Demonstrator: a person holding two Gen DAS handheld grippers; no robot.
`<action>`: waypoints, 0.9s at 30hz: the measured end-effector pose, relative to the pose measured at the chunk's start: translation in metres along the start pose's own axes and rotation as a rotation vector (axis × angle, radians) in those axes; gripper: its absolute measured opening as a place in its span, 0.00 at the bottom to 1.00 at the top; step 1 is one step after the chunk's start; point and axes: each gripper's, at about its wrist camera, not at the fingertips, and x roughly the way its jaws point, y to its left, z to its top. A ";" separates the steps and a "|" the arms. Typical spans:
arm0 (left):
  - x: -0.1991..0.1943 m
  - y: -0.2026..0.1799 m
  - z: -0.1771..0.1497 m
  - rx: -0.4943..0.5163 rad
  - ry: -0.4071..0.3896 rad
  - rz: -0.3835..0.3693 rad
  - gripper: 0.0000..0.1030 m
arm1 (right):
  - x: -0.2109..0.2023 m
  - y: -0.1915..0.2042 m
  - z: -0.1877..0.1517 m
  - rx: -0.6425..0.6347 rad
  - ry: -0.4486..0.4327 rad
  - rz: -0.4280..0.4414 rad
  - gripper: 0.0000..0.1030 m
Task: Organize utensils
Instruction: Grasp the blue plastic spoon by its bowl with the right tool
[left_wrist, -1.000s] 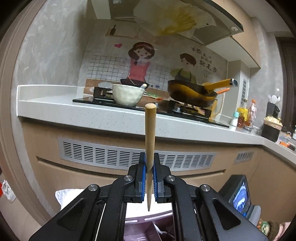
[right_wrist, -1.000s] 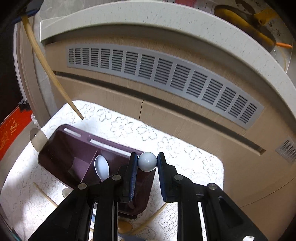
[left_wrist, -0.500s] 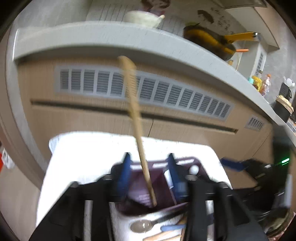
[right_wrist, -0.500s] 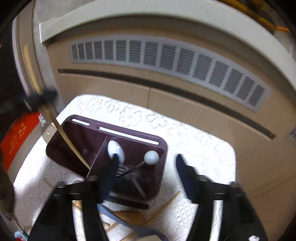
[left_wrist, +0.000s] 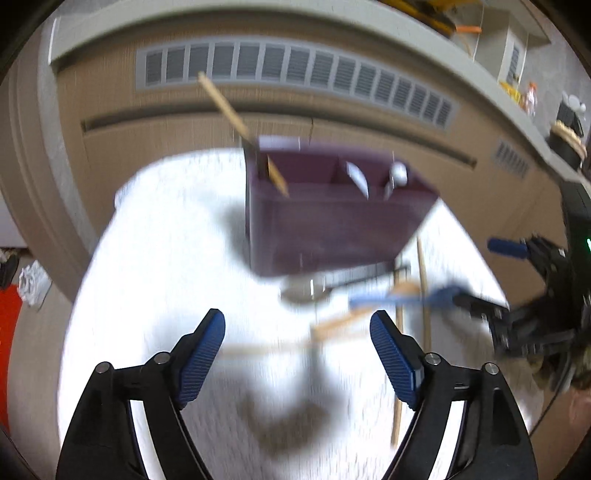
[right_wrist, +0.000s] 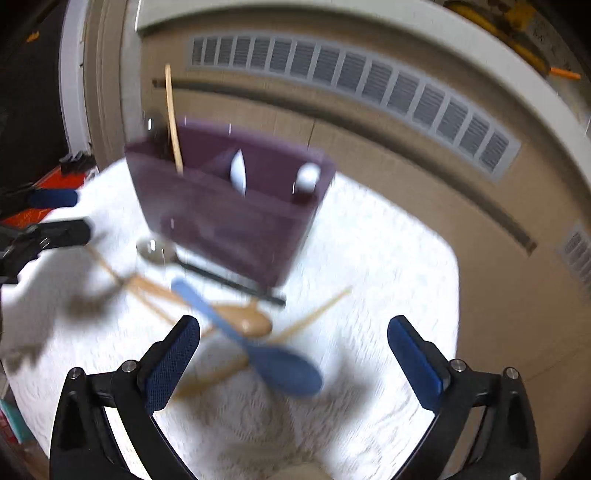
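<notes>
A dark purple utensil holder (left_wrist: 332, 221) (right_wrist: 229, 206) stands on a white lace cloth. A wooden chopstick (left_wrist: 240, 129) (right_wrist: 173, 122) leans in its left compartment, with a white spoon (right_wrist: 238, 171) and a white ball-ended utensil (right_wrist: 308, 177) in the others. Loose in front of it lie a blue spoon (right_wrist: 269, 354), a wooden spoon (right_wrist: 247, 321), a metal spoon (right_wrist: 157, 251) and chopsticks. My left gripper (left_wrist: 297, 350) is open and empty above the cloth. My right gripper (right_wrist: 293, 354) is open and empty over the blue spoon.
Beige cabinet fronts with a grey vent grille (right_wrist: 351, 81) rise behind the low cloth-covered table (left_wrist: 155, 258). A countertop edge (left_wrist: 258, 22) runs above. Each gripper shows at the side of the other's view. Both views are motion-blurred.
Both grippers opened: the left let the chopstick go into the holder, the right let go the ball-ended utensil. Both have since drawn back and tilted down toward the loose utensils.
</notes>
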 end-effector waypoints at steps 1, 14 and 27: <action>0.001 -0.002 -0.011 0.004 0.018 0.000 0.80 | 0.003 0.000 -0.005 0.009 0.014 0.000 0.97; 0.008 -0.006 -0.049 -0.048 0.123 -0.014 0.81 | 0.049 -0.033 -0.039 0.421 0.121 0.114 0.41; 0.018 -0.039 -0.019 0.133 0.107 -0.068 0.81 | -0.018 -0.047 -0.081 0.431 0.096 0.179 0.06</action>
